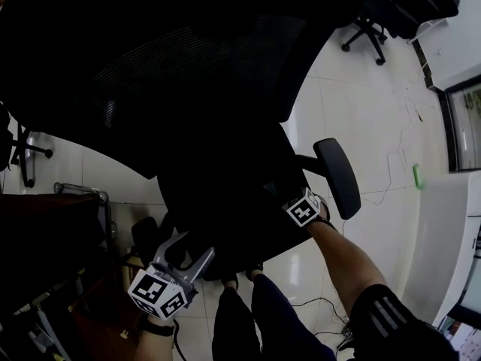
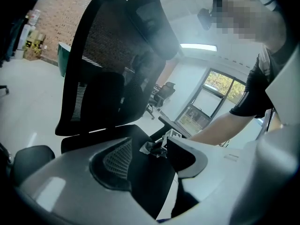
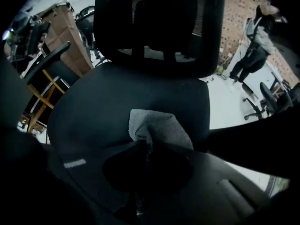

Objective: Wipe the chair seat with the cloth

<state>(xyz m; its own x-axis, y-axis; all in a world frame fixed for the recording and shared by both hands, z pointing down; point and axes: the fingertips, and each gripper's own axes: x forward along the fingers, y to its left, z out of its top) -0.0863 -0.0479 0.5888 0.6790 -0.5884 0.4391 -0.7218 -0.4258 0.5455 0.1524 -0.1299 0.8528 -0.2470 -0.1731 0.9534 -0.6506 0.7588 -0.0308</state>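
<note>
The right gripper (image 3: 146,146) has its jaws pinched on a bunched fold of the grey cloth (image 3: 161,125). The cloth spreads just beyond them on the black chair seat (image 3: 103,102), toward its right edge. The left gripper (image 2: 150,165) hangs by the seat's front-left corner, jaws apart and empty.

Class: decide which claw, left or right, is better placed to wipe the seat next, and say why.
Right. The right claw is shut on the cloth, which lies on the seat. The left claw is open and empty, apart from the cloth.
</note>
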